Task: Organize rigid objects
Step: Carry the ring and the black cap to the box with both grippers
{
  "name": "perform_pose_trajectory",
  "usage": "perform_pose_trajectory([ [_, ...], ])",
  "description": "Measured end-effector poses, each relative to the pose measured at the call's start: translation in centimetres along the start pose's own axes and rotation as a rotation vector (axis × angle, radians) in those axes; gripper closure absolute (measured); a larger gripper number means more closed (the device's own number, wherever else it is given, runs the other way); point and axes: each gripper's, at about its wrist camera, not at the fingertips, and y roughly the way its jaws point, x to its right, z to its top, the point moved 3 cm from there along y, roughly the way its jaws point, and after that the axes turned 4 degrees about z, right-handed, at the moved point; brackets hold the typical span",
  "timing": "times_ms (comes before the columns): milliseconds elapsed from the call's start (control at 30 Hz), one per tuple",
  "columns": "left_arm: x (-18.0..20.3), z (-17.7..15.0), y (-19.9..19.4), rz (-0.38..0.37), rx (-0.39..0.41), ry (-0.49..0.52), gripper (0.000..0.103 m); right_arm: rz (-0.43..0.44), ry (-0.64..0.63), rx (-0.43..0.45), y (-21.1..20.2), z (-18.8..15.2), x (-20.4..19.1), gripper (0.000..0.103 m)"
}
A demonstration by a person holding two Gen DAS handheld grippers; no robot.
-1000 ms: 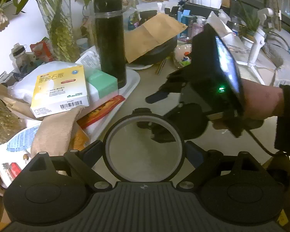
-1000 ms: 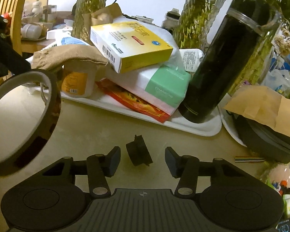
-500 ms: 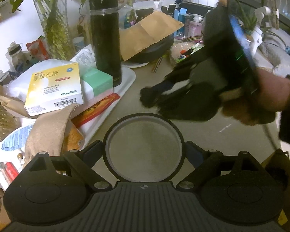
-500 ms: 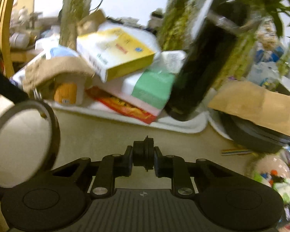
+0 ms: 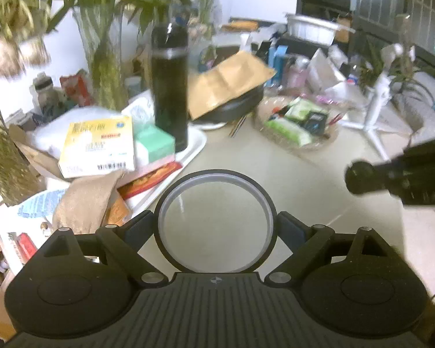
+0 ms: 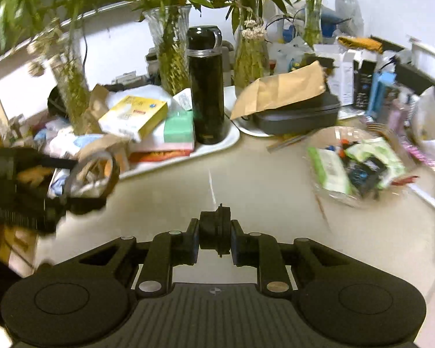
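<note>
1. We have the right gripper [image 6: 215, 236] with its jaws clamped tight on a small black round part [image 6: 217, 229], held on edge between the pads and clear of the worktop [image 6: 246, 179].
2. Those jaws have just been closing, and the part sits squarely between them.
3. In our left gripper [image 5: 216, 226] the jaws stand wide, one pad pressed on each side of a large black ring of tape [image 5: 216, 221], which is held upright so that we see the worktop straight through it.
4. From the left wrist view the right gripper shows at the right edge, blurred, with the black part at its tip.
5. From the right wrist view the left gripper and its ring are at the left edge, in front of the clutter there.
6. Further out on the left lies a white tray [image 6: 217, 145] carrying a tall black flask [image 6: 207, 87], upright, a yellow box [image 5: 98, 145] atop a green-and-white pack, and a red packet beneath.
7. Beyond the tray stand glass vases of green stems [image 6: 171, 52].
8. To the right of the flask a brown envelope [image 6: 281, 90] rests on a dark flat case, and near right is a clear dish of packets [image 6: 356, 168].
</note>
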Motion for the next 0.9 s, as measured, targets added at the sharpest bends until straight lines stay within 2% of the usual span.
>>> perform_pose_trajectory([
  [167,1.5,1.6,-3.5,-0.049,0.020,-0.037,0.011,-0.009,-0.016,0.011,-4.7,-2.0,-1.7,0.079],
  [300,2.1,2.3,-6.1,-0.073,0.036,-0.066,0.011,-0.005,0.017,0.045,-7.9,-4.0,-2.3,0.079],
  [500,1.7,2.3,-8.8,-0.037,0.045,-0.090,0.011,0.016,0.062,0.095,-10.1,-5.9,-2.9,0.079],
  [667,1.5,1.6,-10.4,0.005,0.050,-0.068,0.011,0.039,0.090,0.130,-11.1,-7.0,-3.4,0.079],
  [900,0.7,0.9,-13.0,0.029,0.083,-0.060,0.011,0.054,0.095,0.126,-11.5,-7.9,-4.0,0.079],
])
